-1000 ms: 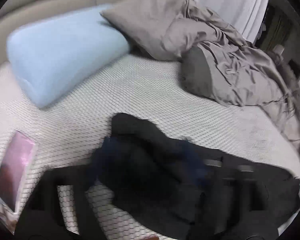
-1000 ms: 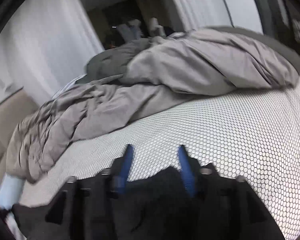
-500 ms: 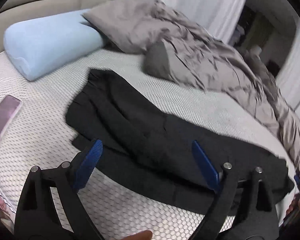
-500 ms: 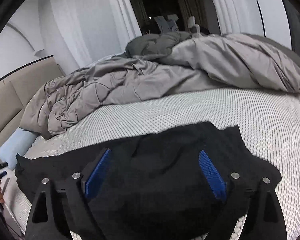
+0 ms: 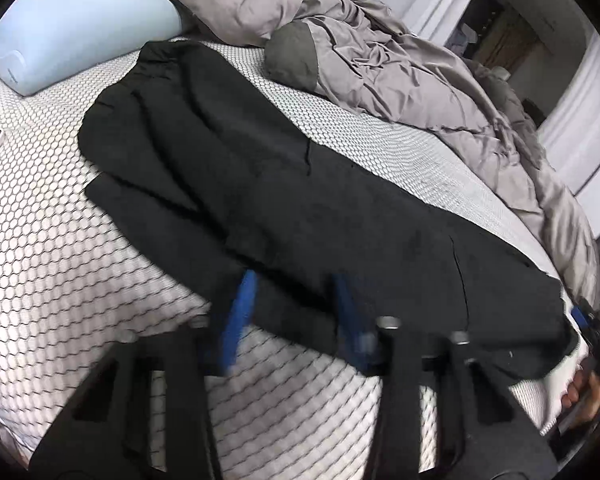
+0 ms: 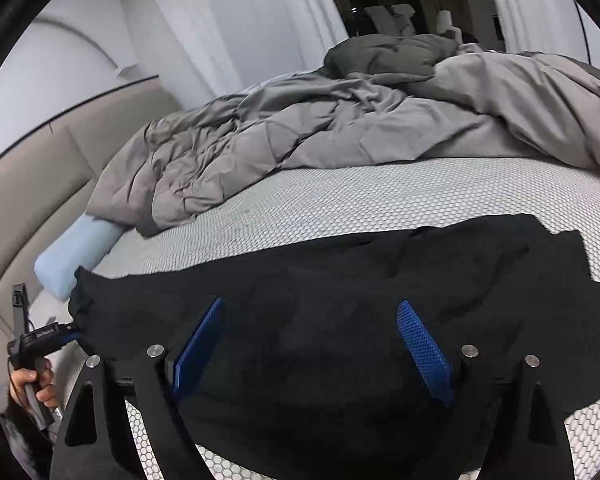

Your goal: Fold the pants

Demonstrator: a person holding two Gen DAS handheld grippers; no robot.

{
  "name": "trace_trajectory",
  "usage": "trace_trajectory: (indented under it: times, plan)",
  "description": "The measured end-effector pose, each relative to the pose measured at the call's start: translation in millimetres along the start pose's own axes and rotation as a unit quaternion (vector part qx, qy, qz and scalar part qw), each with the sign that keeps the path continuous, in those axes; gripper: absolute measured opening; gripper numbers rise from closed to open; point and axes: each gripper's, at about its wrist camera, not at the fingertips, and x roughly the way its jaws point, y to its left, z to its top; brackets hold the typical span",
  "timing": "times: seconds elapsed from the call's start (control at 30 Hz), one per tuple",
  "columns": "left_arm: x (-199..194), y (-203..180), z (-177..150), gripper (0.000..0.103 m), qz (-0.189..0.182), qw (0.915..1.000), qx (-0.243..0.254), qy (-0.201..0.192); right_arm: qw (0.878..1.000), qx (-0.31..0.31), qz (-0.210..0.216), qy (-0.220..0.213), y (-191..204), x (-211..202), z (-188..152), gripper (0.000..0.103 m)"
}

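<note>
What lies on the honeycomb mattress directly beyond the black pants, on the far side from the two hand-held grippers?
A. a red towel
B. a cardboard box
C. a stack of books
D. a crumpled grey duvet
D: a crumpled grey duvet is heaped across the white honeycomb-patterned mattress behind the black pants.
</note>
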Motion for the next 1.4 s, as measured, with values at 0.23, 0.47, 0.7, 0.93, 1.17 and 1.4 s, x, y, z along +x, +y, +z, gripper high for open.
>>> trace_trajectory:
  times: [0.23, 0.47, 0.7, 0.93, 1.17, 1.4]
  plan:
    - [-4, 27, 9, 0.025, -0.046, 0.9982, -0.033, 0.019, 1.000, -0.016, 0.008, 0.018, 15, 6, -1, 0.088]
    - [30, -5, 29, 0.025, -0.051, 0.9978, -0.033, 0.027, 0.987, -0.099, 0.106, 0.070, 83, 24, -14, 0.088]
    - [53, -14, 73, 0.025, -0.052, 0.9974, -0.049, 0.011, 0.970, -0.157, 0.143, 0.117, 146, 59, -25, 0.088]
    - [42, 11, 65, 0.026, -0.046, 0.9963, -0.071, 0.012, 0.980, -0.146, 0.010, 0.136, 150, 126, -24, 0.033]
    - [30, 41, 47, 0.026, -0.035, 0.9950, -0.093, 0.009, 0.985, -0.099, -0.023, 0.140, 126, 139, -20, 0.037]
    - [67, 53, 67, 0.026, -0.061, 0.9876, -0.143, 0.024, 0.991, -0.070, 0.026, 0.109, 121, 114, -7, 0.049]
